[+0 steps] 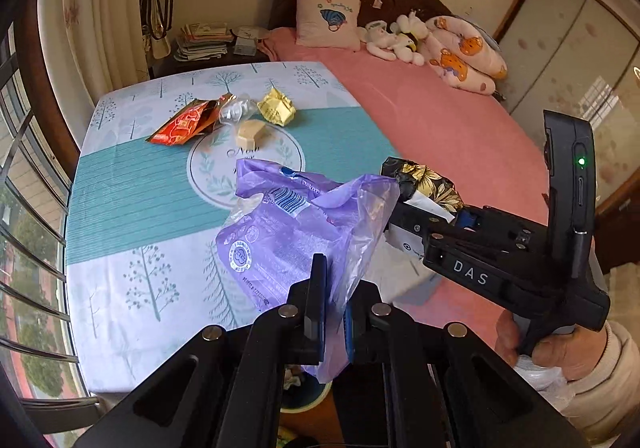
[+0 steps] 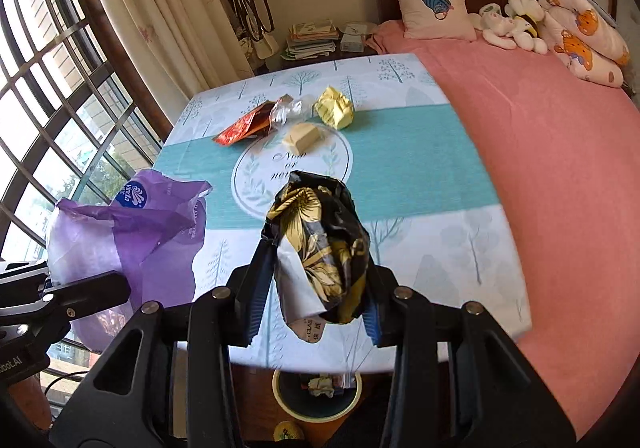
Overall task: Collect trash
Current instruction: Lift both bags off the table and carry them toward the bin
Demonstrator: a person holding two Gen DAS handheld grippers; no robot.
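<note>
A crumpled purple plastic tissue wrapper (image 1: 280, 232), printed "Vinda" on a blue roundel and "Deluxe" beside a barcode, hangs clamped between the nearly closed jaws of the left gripper (image 1: 332, 312), held above the near edge of the table. Beside it, the right gripper (image 2: 316, 280) grasps a crushed black foil bag with gold flowers (image 2: 320, 244), its jaws pressed against both sides of the bag; its body reads "DAS" in the left wrist view.

Four more pieces of trash lie near the far edge of the table with a teal and white tree-print cloth (image 2: 420, 168): one orange-red foil packet (image 2: 240, 128), one clear crinkled plastic wrapper (image 2: 286, 110), one crumpled yellow paper wrapper (image 2: 334, 106) and one small cream-coloured box (image 2: 304, 138). The cloth's central round emblem carries script, partly hidden, beginning "Now".

Below the table's near edge stands one round bin with a cream rim (image 2: 280, 392), already holding some crumpled scraps. A pink-covered bed (image 2: 540, 128) lies to the right, touching the table, with one cushion and several soft toys at its head.
</note>
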